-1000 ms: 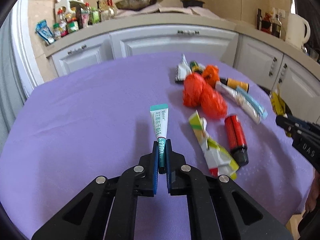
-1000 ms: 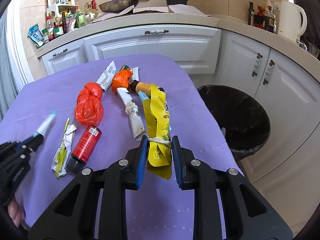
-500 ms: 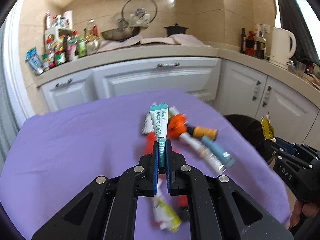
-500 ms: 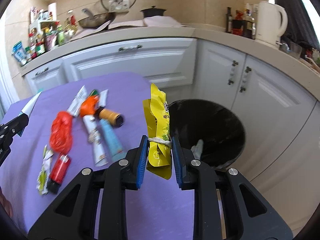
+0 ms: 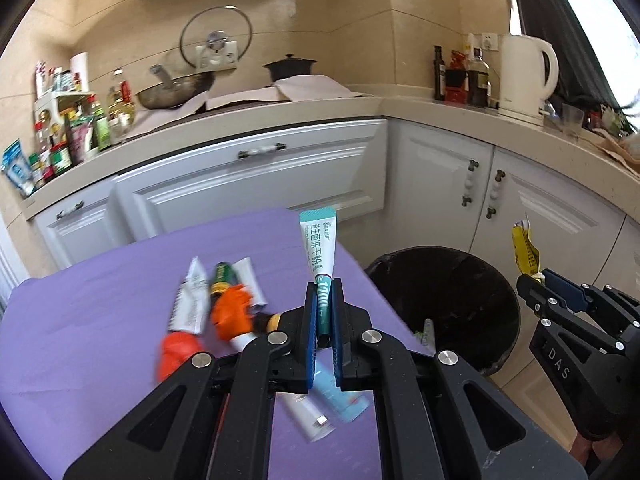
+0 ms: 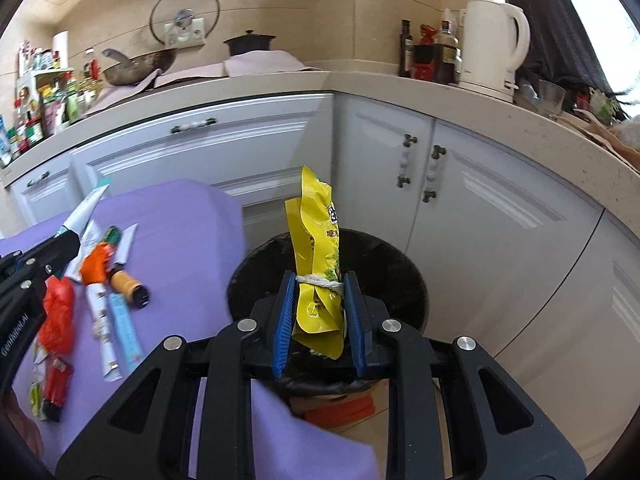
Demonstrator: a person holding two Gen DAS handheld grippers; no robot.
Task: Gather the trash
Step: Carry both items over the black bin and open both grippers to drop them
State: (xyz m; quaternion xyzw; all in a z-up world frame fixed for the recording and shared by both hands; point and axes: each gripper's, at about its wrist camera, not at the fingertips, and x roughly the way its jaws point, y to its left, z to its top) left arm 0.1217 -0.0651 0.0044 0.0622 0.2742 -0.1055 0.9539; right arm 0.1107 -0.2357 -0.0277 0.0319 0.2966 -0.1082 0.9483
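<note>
My left gripper (image 5: 323,312) is shut on a white and teal tube (image 5: 319,246), held upright above the right edge of the purple table (image 5: 80,340). My right gripper (image 6: 319,304) is shut on a yellow snack wrapper (image 6: 318,256) tied with string, held over the black trash bin (image 6: 384,276). The bin also shows in the left wrist view (image 5: 452,304), right of the table. Several trash items lie on the table: an orange bag (image 6: 58,316), a red bottle (image 6: 56,384), tubes (image 6: 124,328) and an orange-capped bottle (image 6: 126,286).
White cabinets (image 6: 460,200) stand behind and to the right of the bin. The counter holds a kettle (image 6: 492,48), bottles and a pan. An orange thing (image 6: 340,410) lies on the floor by the bin.
Both grippers have lifted and swung right with their loads. The right gripper has moved from over the table to above the bin; the left has reached the table's right edge.
</note>
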